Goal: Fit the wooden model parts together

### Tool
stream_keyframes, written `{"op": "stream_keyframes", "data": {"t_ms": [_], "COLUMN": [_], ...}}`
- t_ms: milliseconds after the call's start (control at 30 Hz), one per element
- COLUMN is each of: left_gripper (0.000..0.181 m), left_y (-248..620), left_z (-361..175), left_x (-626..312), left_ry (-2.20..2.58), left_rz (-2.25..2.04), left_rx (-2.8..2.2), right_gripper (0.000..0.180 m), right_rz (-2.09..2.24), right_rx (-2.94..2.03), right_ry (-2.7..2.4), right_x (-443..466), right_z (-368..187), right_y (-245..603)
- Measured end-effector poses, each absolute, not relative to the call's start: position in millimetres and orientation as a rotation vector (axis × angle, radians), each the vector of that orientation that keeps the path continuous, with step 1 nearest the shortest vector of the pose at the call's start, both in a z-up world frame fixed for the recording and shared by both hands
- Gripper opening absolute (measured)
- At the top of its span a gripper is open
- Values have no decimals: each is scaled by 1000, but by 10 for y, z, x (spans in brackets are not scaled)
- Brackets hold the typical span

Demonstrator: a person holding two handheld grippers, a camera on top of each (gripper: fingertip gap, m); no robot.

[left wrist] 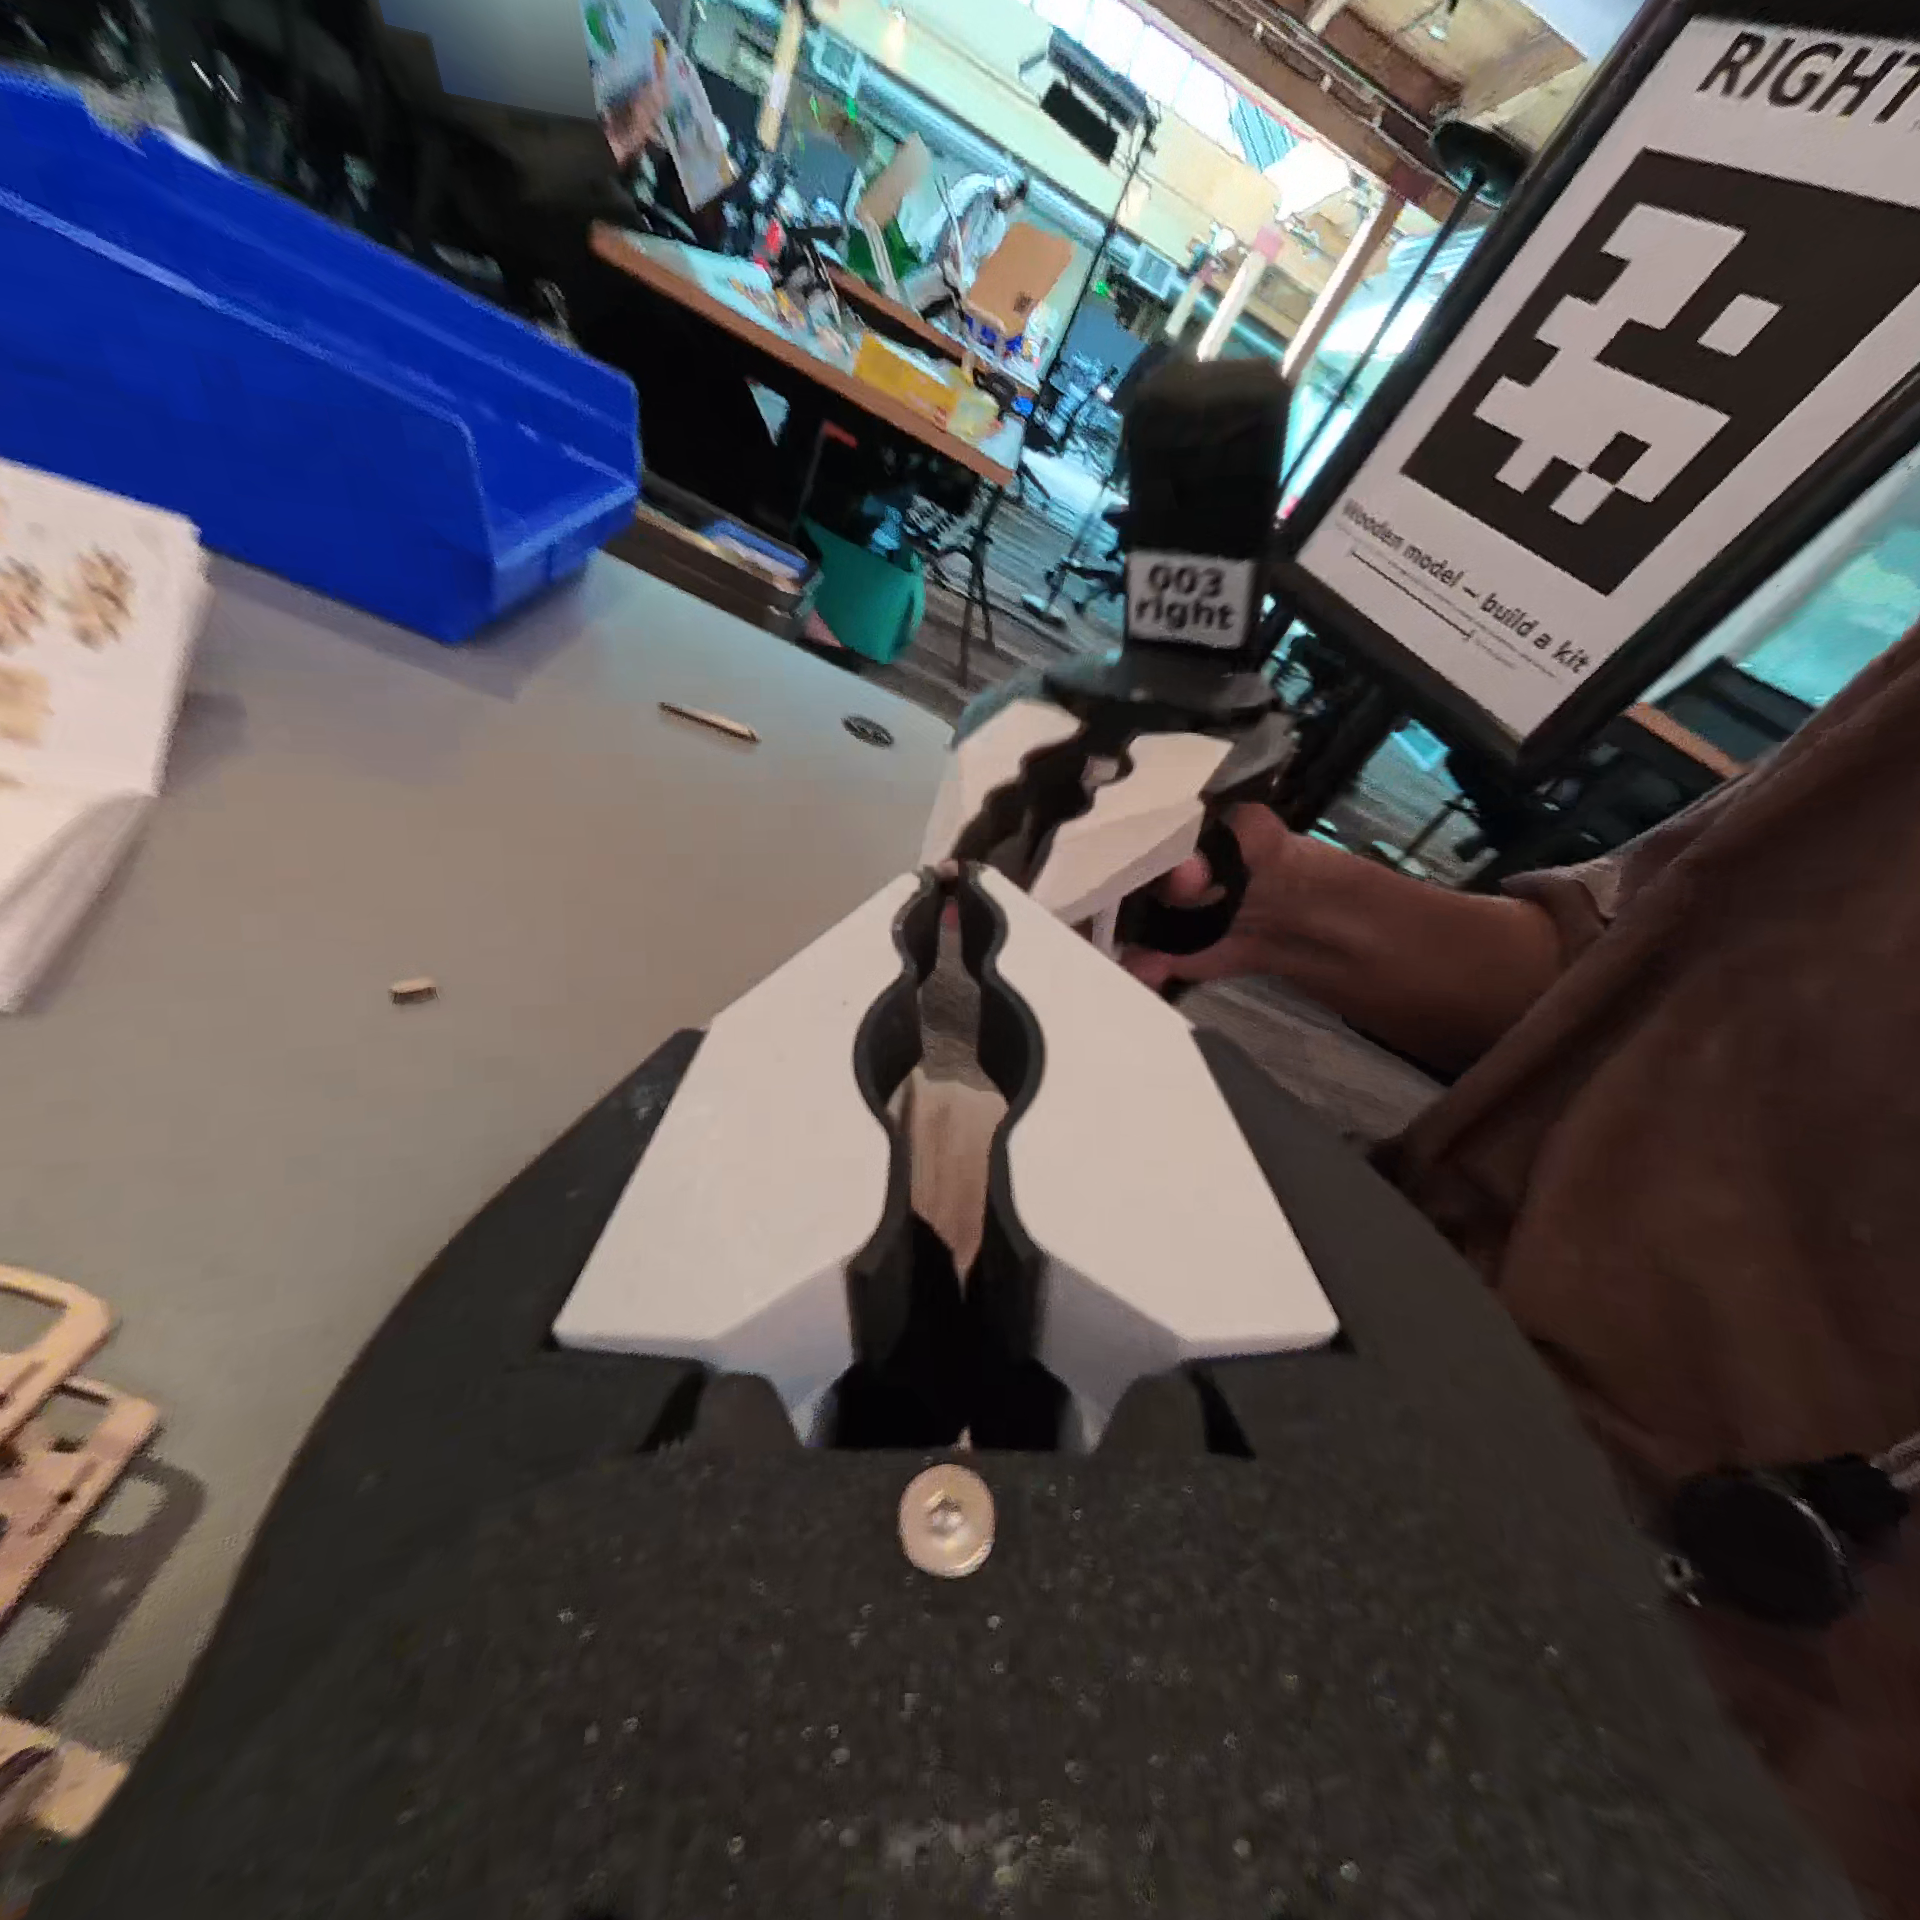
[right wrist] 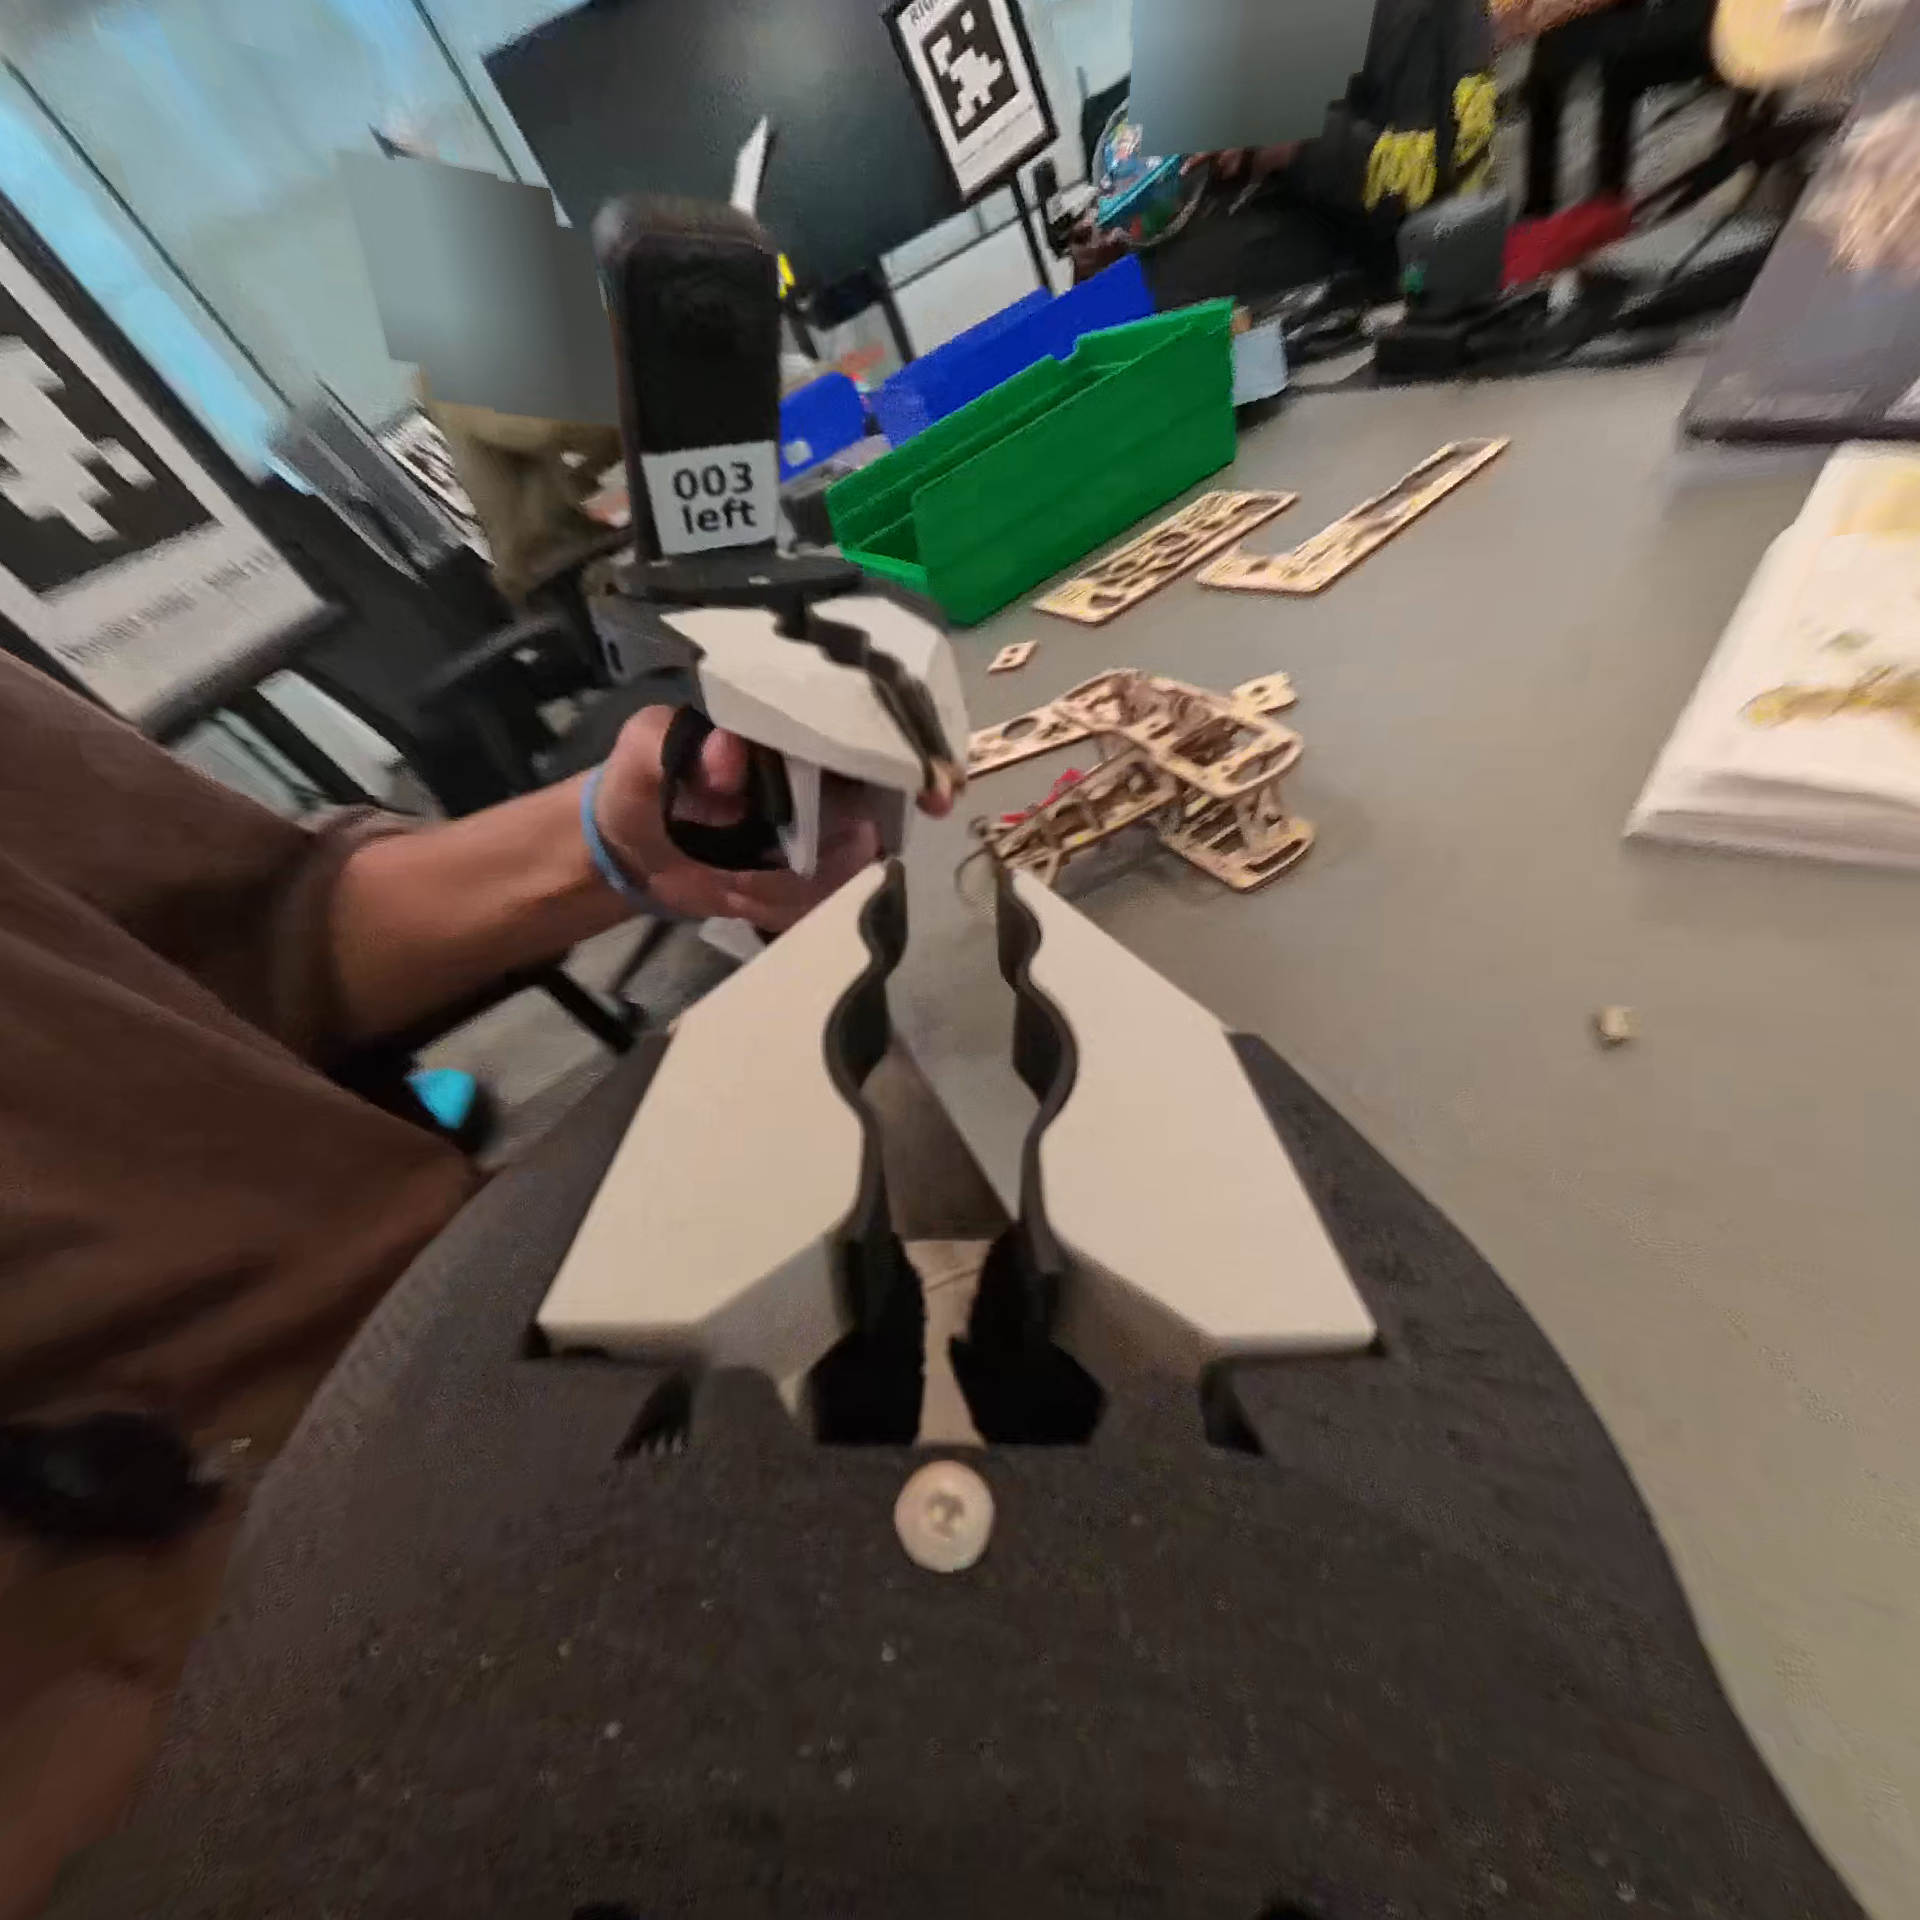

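While the half-built model (right wrist: pixel 1153 779) sat on the table (right wrist: pixel 1455 935) beyond it, the right gripper (right wrist: pixel 948 904) gaped empty — the left gripper (left wrist: pixel 948 883) pinched a small part (right wrist: pixel 943 771), unfitted.

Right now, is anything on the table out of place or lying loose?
Yes. Two small wooden bits lie loose on the grey table, apart from the part sheets. The half-built wooden model rests tilted on the table. Nothing looks broken or spilled.

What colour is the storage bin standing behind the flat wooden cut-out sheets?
Green bin; right wrist view shows it best.
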State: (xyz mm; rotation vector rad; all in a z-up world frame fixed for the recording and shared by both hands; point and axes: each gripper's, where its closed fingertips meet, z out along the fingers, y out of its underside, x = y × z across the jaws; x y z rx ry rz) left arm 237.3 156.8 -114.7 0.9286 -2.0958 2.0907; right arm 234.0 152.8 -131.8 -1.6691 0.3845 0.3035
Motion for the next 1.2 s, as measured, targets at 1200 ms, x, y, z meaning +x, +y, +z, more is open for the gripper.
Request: {"op": "stream_keyframes", "data": {"t_ms": [1200], "left_gripper": [2], "left_y": [1206], "left_z": [-1882], "left_x": [2864], "left_ry": [-2219], "left_rz": [1969], "left_rx": [1222], "right_gripper": [14], "right_rz": [476], "right_rx": [-1823], "right_ry": [617], "right_x": [3162], "right_z": [-2225], "right_y": [1085]}}
